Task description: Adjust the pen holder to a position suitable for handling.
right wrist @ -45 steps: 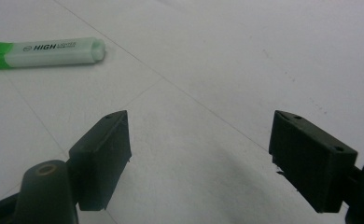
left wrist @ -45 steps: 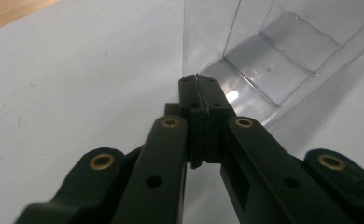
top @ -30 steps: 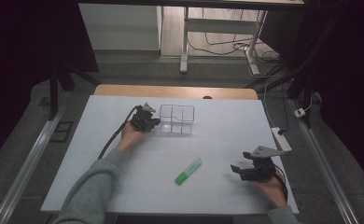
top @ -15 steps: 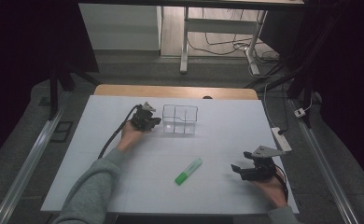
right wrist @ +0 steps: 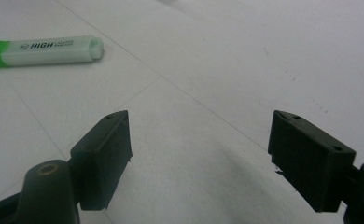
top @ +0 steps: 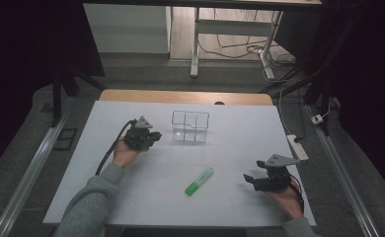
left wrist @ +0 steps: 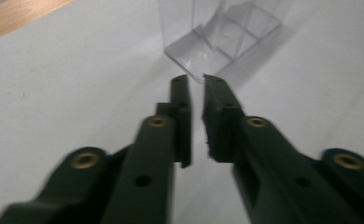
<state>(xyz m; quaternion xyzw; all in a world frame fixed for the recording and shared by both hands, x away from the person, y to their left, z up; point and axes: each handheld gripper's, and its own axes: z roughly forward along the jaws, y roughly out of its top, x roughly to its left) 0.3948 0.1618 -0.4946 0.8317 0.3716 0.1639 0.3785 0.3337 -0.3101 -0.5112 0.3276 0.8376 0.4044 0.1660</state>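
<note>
From where I sit, the job looks to be getting the green highlighter (top: 199, 181) into the clear plastic organizer (top: 190, 127), and most of it is still ahead of me. The highlighter lies flat on the white bench (top: 131, 197), toward the near side and roughly in the middle, well apart from the organizer, which stands farther back. Nothing is inside the organizer's compartments that I can make out.

My left gripper (top: 154, 137) sits just beside the organizer's left wall. In the left gripper view its jaws stand nearly together, only a thin slit between them and nothing caught in it, with the organizer (left wrist: 224, 39) just past the tips. I judge this hand has finished placing or steadying the organizer, so that part seems settled.

My right gripper (top: 248, 180) rests low over the bench at the near right, its jaws spread wide and empty. In the right gripper view the highlighter (right wrist: 42, 49) lies up and to the left of the jaws, near but not between them; the pale cap end points toward me.

What is left, as I read it: swing the right gripper across to the highlighter, close on its body, lift, carry it back to the organizer and lower it into a compartment. None of those steps has begun.
</note>
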